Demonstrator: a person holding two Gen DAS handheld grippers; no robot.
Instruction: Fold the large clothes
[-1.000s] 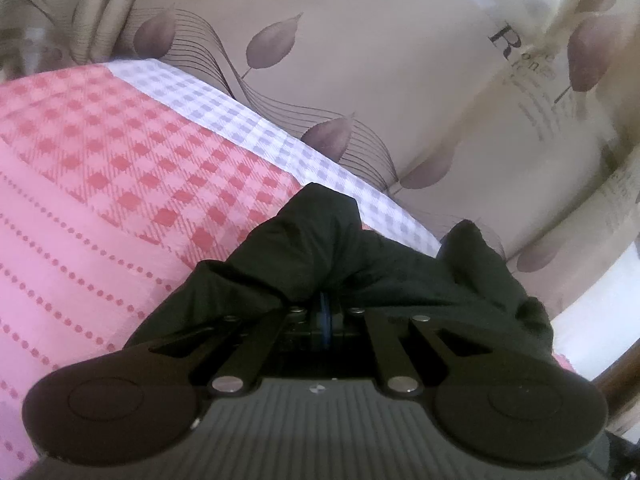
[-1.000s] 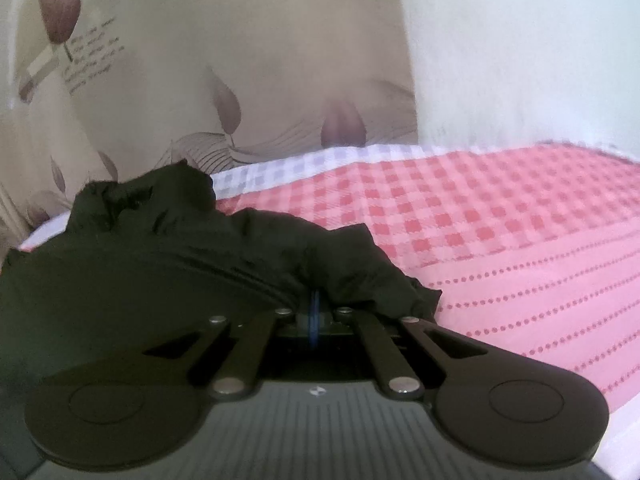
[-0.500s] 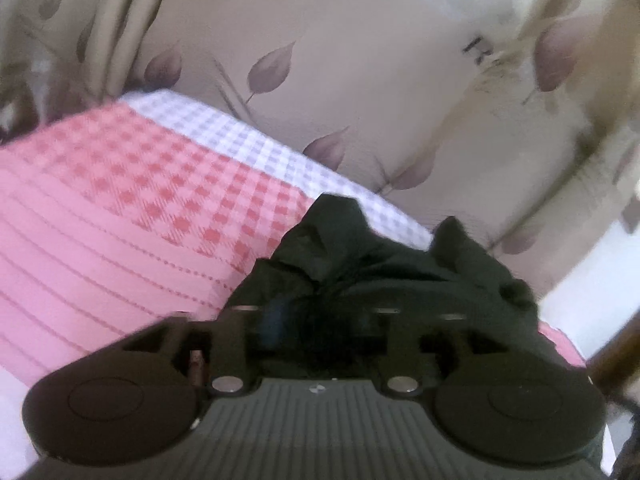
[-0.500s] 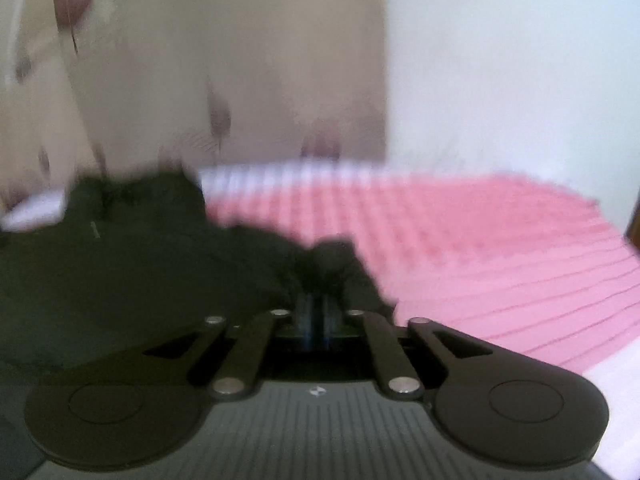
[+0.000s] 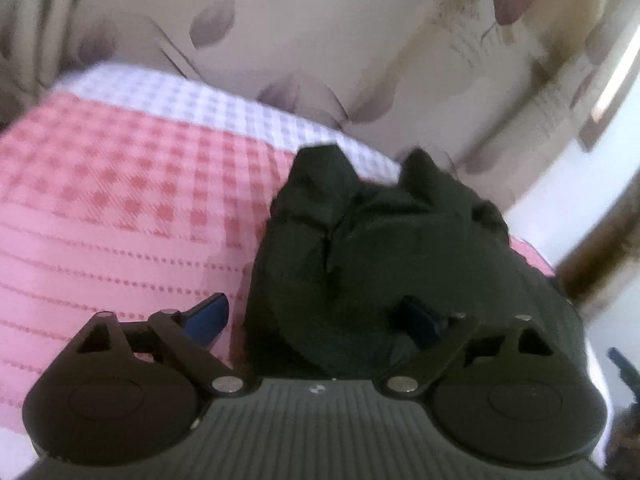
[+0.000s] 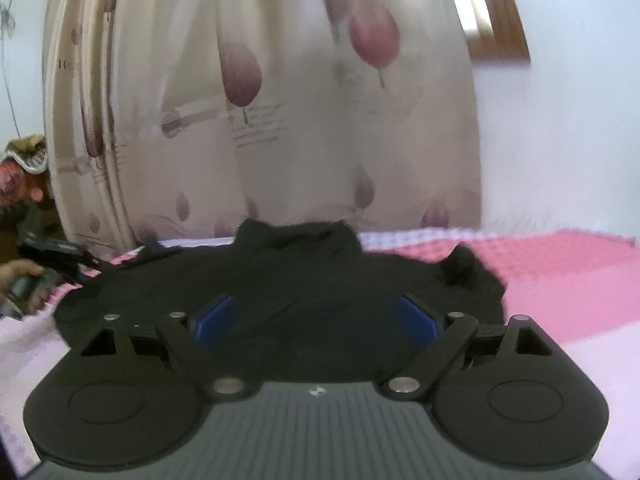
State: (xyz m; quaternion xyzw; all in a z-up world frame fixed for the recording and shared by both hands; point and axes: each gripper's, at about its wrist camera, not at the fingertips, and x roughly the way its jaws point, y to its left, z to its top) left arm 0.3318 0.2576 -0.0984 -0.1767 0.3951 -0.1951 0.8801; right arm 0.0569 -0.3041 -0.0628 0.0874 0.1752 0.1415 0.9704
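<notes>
A black garment [image 5: 384, 248] lies bunched on the pink checked bed sheet [image 5: 120, 200]; it also shows in the right wrist view [image 6: 304, 276], spread wide and low. My left gripper [image 5: 316, 320] is open, its blue pads [image 5: 208, 316] apart, just above the near edge of the garment. My right gripper [image 6: 316, 320] is open too, with blue pads [image 6: 214, 316] spread over the garment's near edge. Neither holds cloth.
A beige curtain with leaf prints [image 6: 280, 100] hangs behind the bed. The left gripper and the hand holding it [image 6: 36, 276] show at the left edge of the right wrist view. A white wall [image 6: 560, 120] stands to the right.
Both grippers were shut on the black garment and have opened, letting it go. The right view has tilted up and pulled back; the garment now lies flatter.
</notes>
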